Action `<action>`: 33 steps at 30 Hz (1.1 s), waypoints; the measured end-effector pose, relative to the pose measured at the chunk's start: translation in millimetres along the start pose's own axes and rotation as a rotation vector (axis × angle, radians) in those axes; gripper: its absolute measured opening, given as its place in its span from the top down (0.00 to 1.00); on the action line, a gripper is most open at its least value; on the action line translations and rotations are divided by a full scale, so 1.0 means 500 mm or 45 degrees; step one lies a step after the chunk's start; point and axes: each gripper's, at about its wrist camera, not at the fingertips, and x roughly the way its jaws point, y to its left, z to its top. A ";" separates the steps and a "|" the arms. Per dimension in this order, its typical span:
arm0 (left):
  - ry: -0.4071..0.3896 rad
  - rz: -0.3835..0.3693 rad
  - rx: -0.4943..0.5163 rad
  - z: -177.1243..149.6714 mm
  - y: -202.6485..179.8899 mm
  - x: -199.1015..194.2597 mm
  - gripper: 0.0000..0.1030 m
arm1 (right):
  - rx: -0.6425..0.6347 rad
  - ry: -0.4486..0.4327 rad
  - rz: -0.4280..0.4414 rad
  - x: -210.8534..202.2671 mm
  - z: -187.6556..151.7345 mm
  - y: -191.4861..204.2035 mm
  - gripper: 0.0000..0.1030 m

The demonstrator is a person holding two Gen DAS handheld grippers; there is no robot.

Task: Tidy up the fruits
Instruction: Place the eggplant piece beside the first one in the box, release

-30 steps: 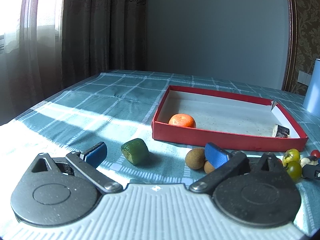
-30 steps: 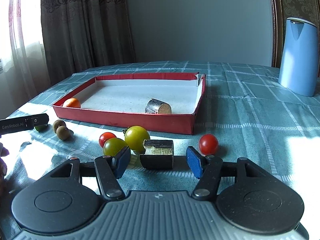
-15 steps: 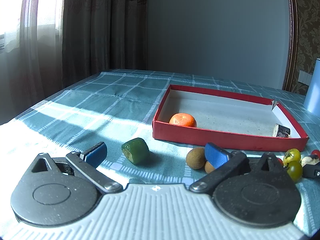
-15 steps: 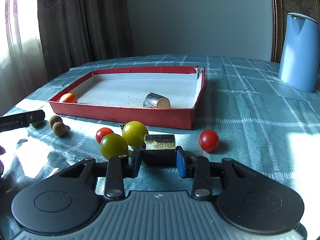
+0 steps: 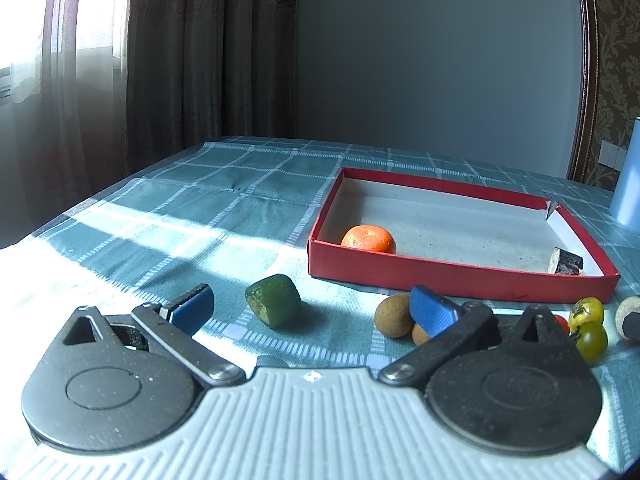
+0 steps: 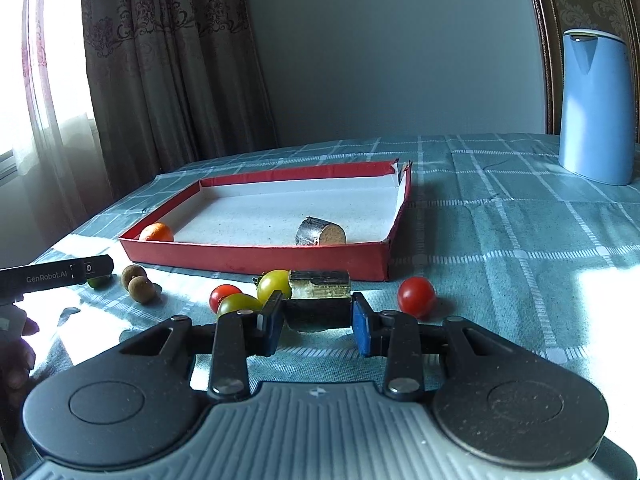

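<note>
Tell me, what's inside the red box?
Inside the red box lie an orange and a dark sugarcane piece. The near wall hides a strip of the floor.

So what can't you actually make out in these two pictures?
- Left wrist view: second brown fruit, mostly behind the left gripper's finger.
- Left wrist view: blue jug, cut by the frame edge.
- Right wrist view: dark cut piece, underside hidden in the right gripper.

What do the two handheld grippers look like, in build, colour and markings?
Both match: left gripper and right gripper have ribbed grey bodies, black round-ended linkage plates with silver pivot pins, and blue ridged finger pads. The left one's black side shows white "GenRobot.AI" lettering. No cables visible.
</note>
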 end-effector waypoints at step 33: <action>0.005 -0.001 -0.007 0.001 0.001 0.002 0.00 | -0.121 0.019 -0.159 0.144 0.111 -0.036 0.66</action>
